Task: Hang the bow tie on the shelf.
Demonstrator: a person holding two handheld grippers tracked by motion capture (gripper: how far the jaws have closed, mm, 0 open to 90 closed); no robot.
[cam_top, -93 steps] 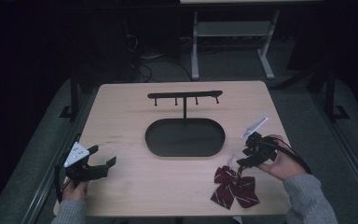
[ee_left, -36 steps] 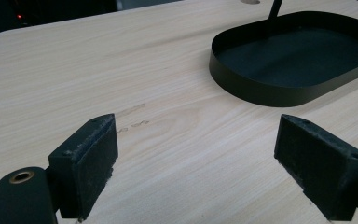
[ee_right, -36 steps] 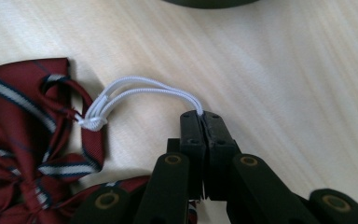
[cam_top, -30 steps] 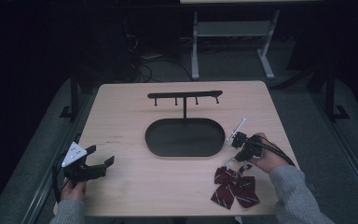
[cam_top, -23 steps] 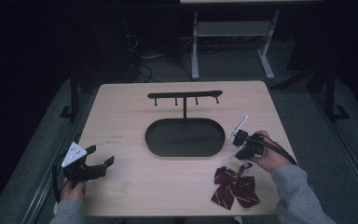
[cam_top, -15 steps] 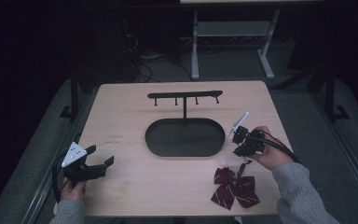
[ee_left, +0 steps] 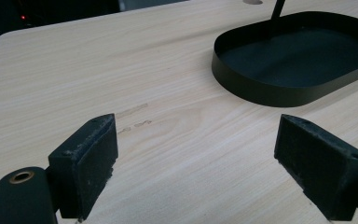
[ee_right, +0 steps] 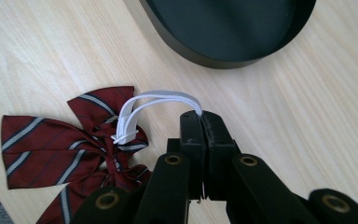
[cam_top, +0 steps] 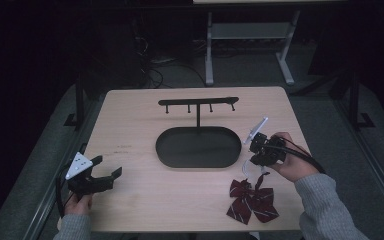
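A dark red striped bow tie (cam_top: 251, 200) (ee_right: 70, 144) lies near the table's front right. Its white elastic strap (ee_right: 161, 99) loops up from the knot into my right gripper (cam_top: 256, 159) (ee_right: 200, 116), which is shut on the strap just right of the black oval tray (cam_top: 198, 146) (ee_right: 191, 53). The bow hangs partly lifted below the gripper, its lower wings still on the wood. At the front left my left gripper (cam_top: 105, 172) (ee_left: 196, 158) stands open over bare wood, with nothing between its pads. A black hook rack (cam_top: 198, 102) rises from the tray's far rim.
The light wooden table (cam_top: 130, 125) has bare wood between the tray and its left edge. Behind the table stand a white metal frame (cam_top: 247, 45) and cables on a dark floor.
My right gripper has risen with the white strap pinched in it, drawing the bow tie's knot upward. The left gripper has stayed where it was.
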